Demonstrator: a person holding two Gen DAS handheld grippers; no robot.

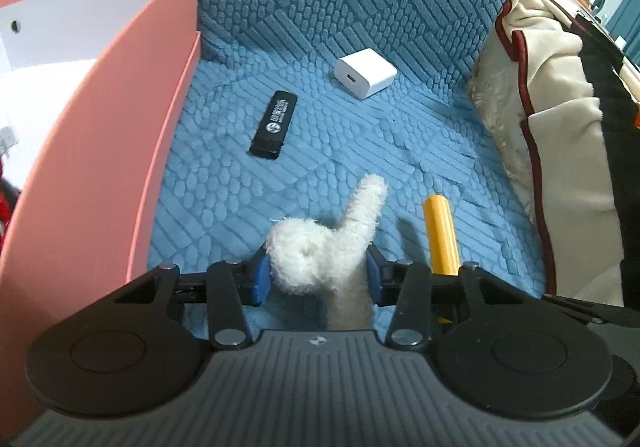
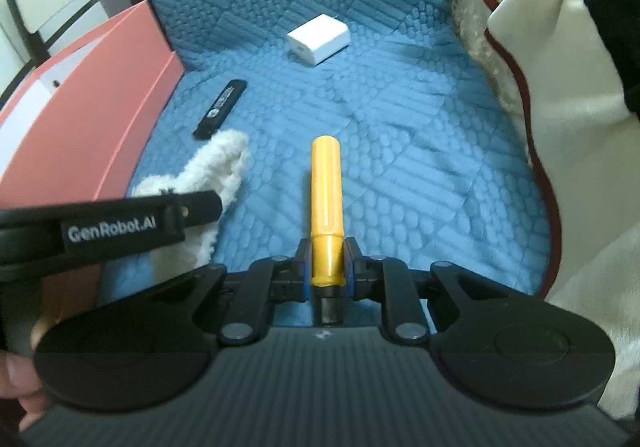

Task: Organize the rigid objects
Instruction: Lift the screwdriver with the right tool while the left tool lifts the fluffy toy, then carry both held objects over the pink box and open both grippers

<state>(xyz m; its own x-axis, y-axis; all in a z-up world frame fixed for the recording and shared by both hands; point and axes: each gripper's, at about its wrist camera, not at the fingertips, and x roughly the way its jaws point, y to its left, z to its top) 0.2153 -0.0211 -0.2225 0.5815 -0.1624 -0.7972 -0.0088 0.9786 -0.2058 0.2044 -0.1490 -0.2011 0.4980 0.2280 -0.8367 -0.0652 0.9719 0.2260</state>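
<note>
The left tongs (image 1: 318,273) grasp a fluffy white toy (image 1: 320,251) while the right tongs (image 2: 327,261) grasp a yellow marker (image 2: 326,187) above the blue cushion (image 1: 360,151).

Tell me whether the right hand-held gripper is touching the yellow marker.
Touching. The right wrist view shows the right hand-held gripper with both blue pads pressed against the yellow marker, one on each side, no gap visible.

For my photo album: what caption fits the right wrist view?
Right gripper clamps a yellow marker above a blue cushion.
</note>
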